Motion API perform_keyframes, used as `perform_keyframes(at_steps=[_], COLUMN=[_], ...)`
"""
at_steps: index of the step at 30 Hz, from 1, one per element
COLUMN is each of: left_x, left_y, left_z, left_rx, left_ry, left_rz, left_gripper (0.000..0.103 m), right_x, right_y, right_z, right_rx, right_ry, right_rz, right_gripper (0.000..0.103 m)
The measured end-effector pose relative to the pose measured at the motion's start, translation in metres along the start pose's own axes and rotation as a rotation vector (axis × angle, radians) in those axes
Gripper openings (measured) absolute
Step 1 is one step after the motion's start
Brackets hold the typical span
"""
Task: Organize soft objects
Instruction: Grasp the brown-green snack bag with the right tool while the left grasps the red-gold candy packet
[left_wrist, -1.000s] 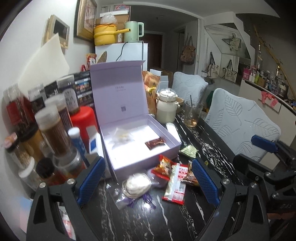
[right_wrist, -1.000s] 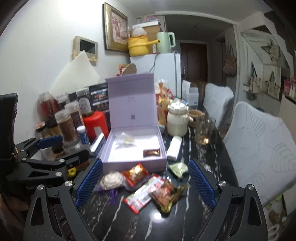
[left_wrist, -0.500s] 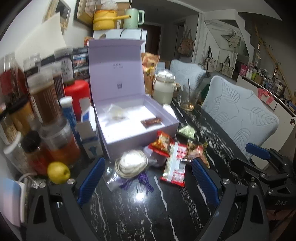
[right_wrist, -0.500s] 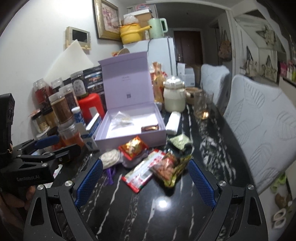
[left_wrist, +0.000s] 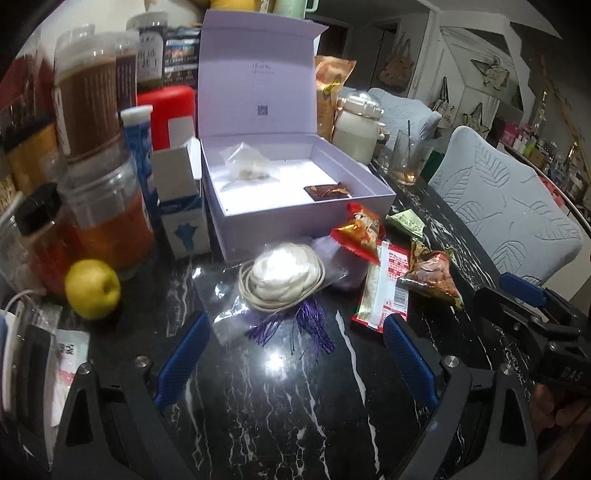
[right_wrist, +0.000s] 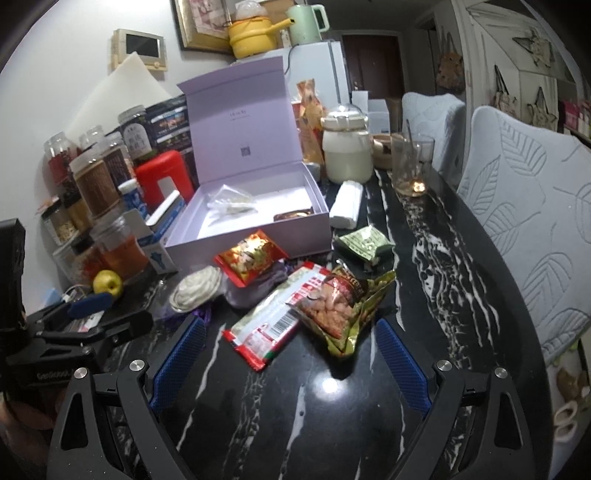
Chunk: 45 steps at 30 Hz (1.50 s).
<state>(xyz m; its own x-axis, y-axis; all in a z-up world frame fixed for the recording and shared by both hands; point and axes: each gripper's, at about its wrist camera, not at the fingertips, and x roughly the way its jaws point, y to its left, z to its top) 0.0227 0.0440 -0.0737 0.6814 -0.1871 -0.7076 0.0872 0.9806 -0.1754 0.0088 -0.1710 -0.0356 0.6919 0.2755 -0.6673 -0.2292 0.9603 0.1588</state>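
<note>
An open lilac box (left_wrist: 295, 218) (right_wrist: 258, 236) stands on the black marble table, holding a clear bag (left_wrist: 245, 166) and a dark sachet (left_wrist: 327, 191). In front of it lie a white coiled bundle in clear wrap (left_wrist: 282, 275) (right_wrist: 195, 286), a red snack packet (left_wrist: 356, 230) (right_wrist: 251, 256), a long red-and-white packet (left_wrist: 384, 284) (right_wrist: 273, 317), a nut packet (left_wrist: 430, 275) (right_wrist: 340, 299) and a green packet (left_wrist: 406, 221) (right_wrist: 364, 243). My left gripper (left_wrist: 295, 356) is open just short of the bundle. My right gripper (right_wrist: 290, 363) is open just short of the long packet.
Jars (left_wrist: 88, 107), a red canister (left_wrist: 171, 114), a small white-and-blue carton (left_wrist: 181, 206) and a yellow fruit (left_wrist: 92, 293) crowd the left. A white jar (right_wrist: 347, 151), glass (right_wrist: 406, 166) and white roll (right_wrist: 345, 205) stand behind. Padded chairs (right_wrist: 524, 206) line the right edge.
Both grippers have tilted down and come closer to the packets on the table. Both stay open and empty.
</note>
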Motion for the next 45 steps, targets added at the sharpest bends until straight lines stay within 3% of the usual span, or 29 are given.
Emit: perform_keyframes(at_steps=[14,27,30,33,37,41,45], left_x=[0.033,0.044,0.049,0.059,0.073,0.084,0.096], left_y=[-0.005,-0.014,-0.020,-0.029,-0.044,-0.056,-0.061], left_z=[0.024,0.049,0.054,0.059,0.061,0.063,0.066], left_rx=[-0.004,0.020,0.034,0.047,0.089,0.131,0.145], left_ry=[0.023,-0.009,-0.012,-0.001,0.026,0.032,0.041], left_rz=[-0.001,-0.009,-0.028,-0.060,-0.084,-0.084,-0.081], left_gripper=[0.096,0.096,0.096,0.096,0.096,0.096,0.092], right_x=[0.049,0.090,0.097,0.102,0.098,0.091,0.086], right_y=[-0.025,-0.042,-0.046,-0.056,-0.066,-0.071,-0.079], right_z=[0.014,0.026,0.025,0.023,0.018,0.017,0.016], right_rx=[0.059,0.094,0.102,0.132,0.146,0.134,0.130], right_ry=[0.087,0.166,0.206,0.238,0.242,0.246,0.248], right_rz=[-0.047,-0.060,-0.044,-0.019,0.056,0.057,0.047], right_gripper=[0.095,0.093,0.074,0.063,0.057,0.049,0.048])
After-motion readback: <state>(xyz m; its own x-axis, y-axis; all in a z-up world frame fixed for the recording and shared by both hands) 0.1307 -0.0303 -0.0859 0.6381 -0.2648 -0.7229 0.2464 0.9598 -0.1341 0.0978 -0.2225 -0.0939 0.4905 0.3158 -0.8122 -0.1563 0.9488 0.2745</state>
